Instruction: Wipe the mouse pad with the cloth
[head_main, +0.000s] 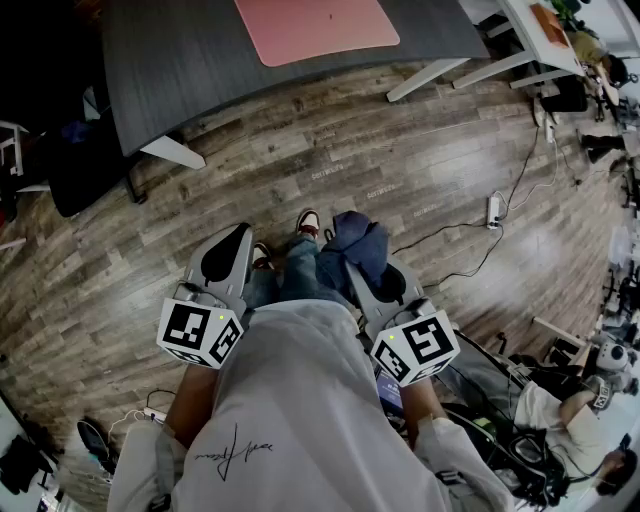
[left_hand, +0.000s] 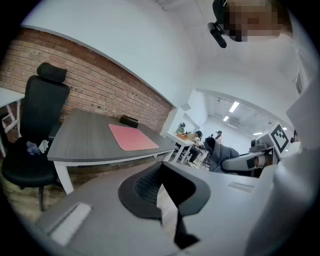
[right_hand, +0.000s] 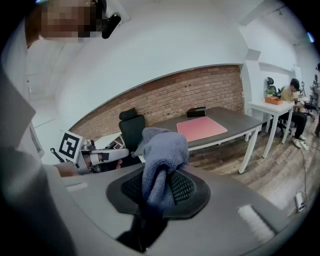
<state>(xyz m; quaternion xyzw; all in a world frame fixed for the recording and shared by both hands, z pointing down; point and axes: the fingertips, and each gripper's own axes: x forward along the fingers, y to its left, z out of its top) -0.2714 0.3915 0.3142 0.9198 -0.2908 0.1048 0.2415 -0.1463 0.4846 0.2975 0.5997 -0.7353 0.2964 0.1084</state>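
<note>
2 grippers hang over the wooden floor (head_main: 400, 150), well apart from the pink mouse pad (head_main: 315, 28) on the grey desk (head_main: 180, 60). The right gripper (right_hand: 157, 192) clamps the blue-grey cloth (right_hand: 162, 150); the left gripper (left_hand: 167, 197) has its jaws pressed together, empty.

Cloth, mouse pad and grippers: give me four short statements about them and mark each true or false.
1. The right gripper is shut on the cloth. True.
2. The cloth lies spread on the mouse pad. False: it hangs bunched in the right gripper, well away from the pad.
3. The mouse pad is pink and lies on the grey desk. True.
4. The left gripper holds a second cloth. False: there is nothing between its jaws.
</note>
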